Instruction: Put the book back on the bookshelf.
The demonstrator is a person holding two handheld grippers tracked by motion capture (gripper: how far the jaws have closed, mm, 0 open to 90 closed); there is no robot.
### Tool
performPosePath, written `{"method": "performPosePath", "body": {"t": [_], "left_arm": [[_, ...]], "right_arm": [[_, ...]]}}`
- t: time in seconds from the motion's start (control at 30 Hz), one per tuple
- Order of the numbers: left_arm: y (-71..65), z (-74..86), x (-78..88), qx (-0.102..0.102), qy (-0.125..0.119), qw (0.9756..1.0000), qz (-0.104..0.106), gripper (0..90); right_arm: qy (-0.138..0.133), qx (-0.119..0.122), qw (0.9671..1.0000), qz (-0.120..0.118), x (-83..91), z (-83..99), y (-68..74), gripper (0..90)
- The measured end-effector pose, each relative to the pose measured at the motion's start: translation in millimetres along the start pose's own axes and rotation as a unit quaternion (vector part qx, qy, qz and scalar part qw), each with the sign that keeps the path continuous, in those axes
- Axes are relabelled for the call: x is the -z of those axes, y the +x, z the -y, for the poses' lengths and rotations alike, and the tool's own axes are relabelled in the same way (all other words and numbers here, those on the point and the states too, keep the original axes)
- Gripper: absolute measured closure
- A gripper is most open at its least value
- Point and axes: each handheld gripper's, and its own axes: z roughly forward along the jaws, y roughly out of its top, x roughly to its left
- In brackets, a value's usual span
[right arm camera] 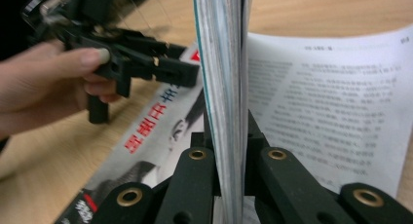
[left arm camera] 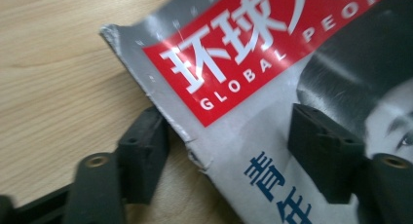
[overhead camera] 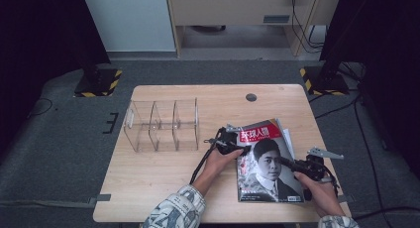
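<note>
Magazine (overhead camera: 267, 161) (spine clenched by right claw (right arm camera: 229, 151)) straddled by released left claw (left arm camera: 234, 151), 3-slot rack (overhead camera: 161, 125) nearby.

The magazine (left arm camera: 272, 87) lies on the wooden surface (left arm camera: 58, 78), its worn spine edge between the two black fingers (left arm camera: 143, 153). One finger rests on the surface beside the spine, the other over the cover's portrait.

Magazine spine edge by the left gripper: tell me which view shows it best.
The left gripper view: the magazine spine edge runs close up between the open jaws of the left gripper, its nicks clear. The high view shows the magazine whole but small. The right gripper view shows the right gripper clamping its page edges instead.
</note>
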Motion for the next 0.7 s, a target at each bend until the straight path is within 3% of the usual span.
{"method": "performPosePath", "body": {"t": [0.07, 0.1, 0.2, 0.33, 0.4, 0.5, 0.6, 0.67, 0.7], "left_arm": [[-1.2, -0.4, -0.3, -0.006, 0.003, 1.0, -0.005, 36.4], [-2.7, -1.3, -0.8, -0.012, 0.007, 0.9999, -0.009, 39.0], [-2.4, -2.5, -1.7, -0.008, 0.007, 0.9999, -0.005, 40.2], [-2.8, -4.7, -3.6, -0.008, 0.01, 0.9999, -0.003, 40.3], [-4.1, -7.8, -6.2, -0.003, 0.011, 0.9999, 0.009, 39.8], [-5.1, -8.3, -7.6, -0.005, 0.014, 0.9999, 0.006, 41.4], [-7.6, -7.8, -7.0, -0.022, 0.015, 0.9995, -0.015, 57.0], [-8.0, -7.6, -6.5, -0.019, 0.013, 0.9997, -0.009, 60.9], [-9.2, -7.6, -6.4, -0.017, 0.014, 0.9997, -0.012, 64.7]], "right_arm": [[0.011, 0.005, 0.9999, 0.009, -1.9, 0.7, 0.1, 87.2], [0.029, 0.019, 0.999, 0.029, -5.8, 1.6, -0.4, 85.9], [0.043, 0.024, 0.9981, 0.037, -8.8, 2.8, -2.5, 85.9], [0.049, 0.032, 0.9976, 0.038, -10.4, 3.5, -2.8, 85.9], [0.051, 0.032, 0.9976, 0.035, -11.0, 3.7, -2.9, 86.0], [0.055, 0.034, 0.9974, 0.033, -11.4, 3.9, -3.5, 85.8], [0.062, 0.038, 0.9964, 0.043, -12.4, 3.6, -2.5, 82.9], [0.066, 0.042, 0.9958, 0.048, -12.8, 3.5, -1.6, 81.4], [0.071, 0.053, 0.9942, 0.06, -14.1, 3.0, 0.0, 75.3]]}}
